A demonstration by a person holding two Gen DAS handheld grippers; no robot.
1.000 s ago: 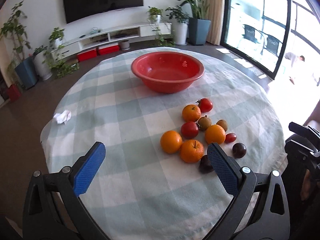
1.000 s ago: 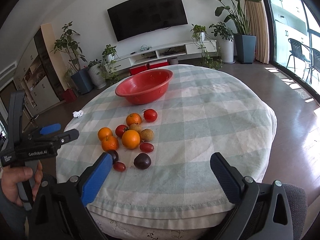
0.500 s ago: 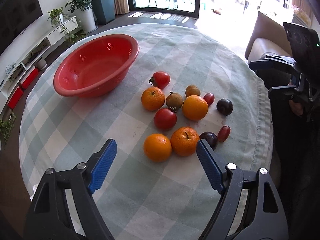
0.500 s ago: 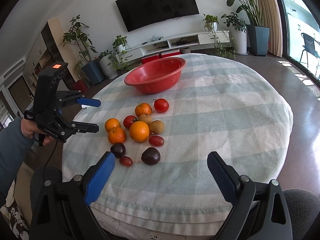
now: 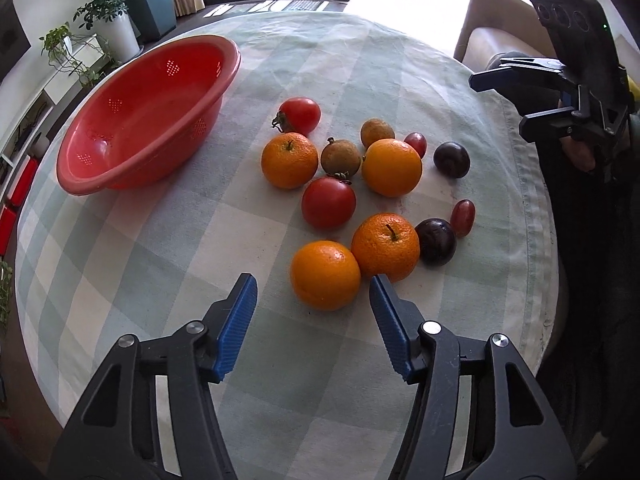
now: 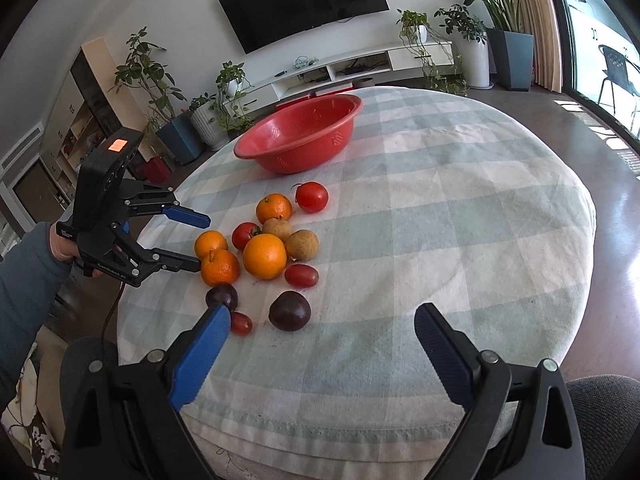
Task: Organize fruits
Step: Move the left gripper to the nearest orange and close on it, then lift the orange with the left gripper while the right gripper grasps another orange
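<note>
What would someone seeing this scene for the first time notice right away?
Probably the cluster of fruit, oranges, tomatoes and dark plums bunched on the checked tablecloth. Beyond it sits an empty red colander bowl. The left gripper hangs open just short of the nearest orange.

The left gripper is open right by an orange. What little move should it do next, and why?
Probably ease the left gripper forward a little and close on the nearest orange. Its jaws stand open, the orange sits just ahead between the fingertips, and the red bowl holds no fruit yet.
</note>
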